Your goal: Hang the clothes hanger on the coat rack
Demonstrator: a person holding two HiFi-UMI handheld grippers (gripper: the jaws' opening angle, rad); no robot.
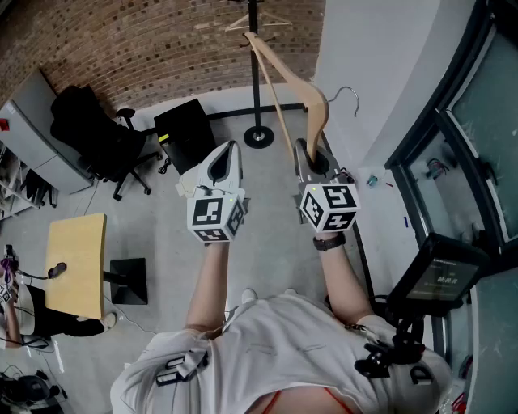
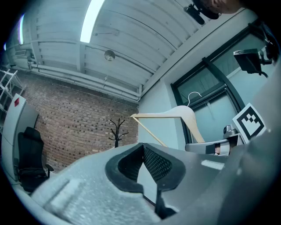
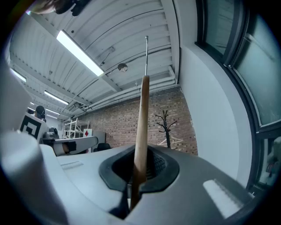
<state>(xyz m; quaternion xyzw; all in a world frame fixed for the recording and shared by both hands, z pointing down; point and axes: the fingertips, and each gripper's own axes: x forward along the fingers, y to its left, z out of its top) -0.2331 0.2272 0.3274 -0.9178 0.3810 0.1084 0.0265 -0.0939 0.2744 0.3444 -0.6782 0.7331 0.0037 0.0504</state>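
Observation:
A wooden clothes hanger (image 1: 312, 101) with a metal hook (image 1: 346, 93) stands up from my right gripper (image 1: 306, 147), which is shut on its lower arm. In the right gripper view the wooden bar (image 3: 142, 118) rises straight between the pads of that gripper (image 3: 139, 154). The black coat rack (image 1: 256, 81) stands ahead against the brick wall, apart from the hanger, and also shows as the same rack (image 3: 165, 125) in the right gripper view. My left gripper (image 1: 229, 149) is held beside the right one, shut with nothing in it (image 2: 141, 147). It sees the hanger (image 2: 184, 115) and the rack (image 2: 117, 129).
Another wooden hanger (image 1: 257, 23) hangs on the rack. A white wall corner (image 1: 356, 48) and dark window frames (image 1: 453, 121) stand at the right. A black office chair (image 1: 89, 133), a black box (image 1: 184, 125) and a wooden table (image 1: 77, 263) are at the left.

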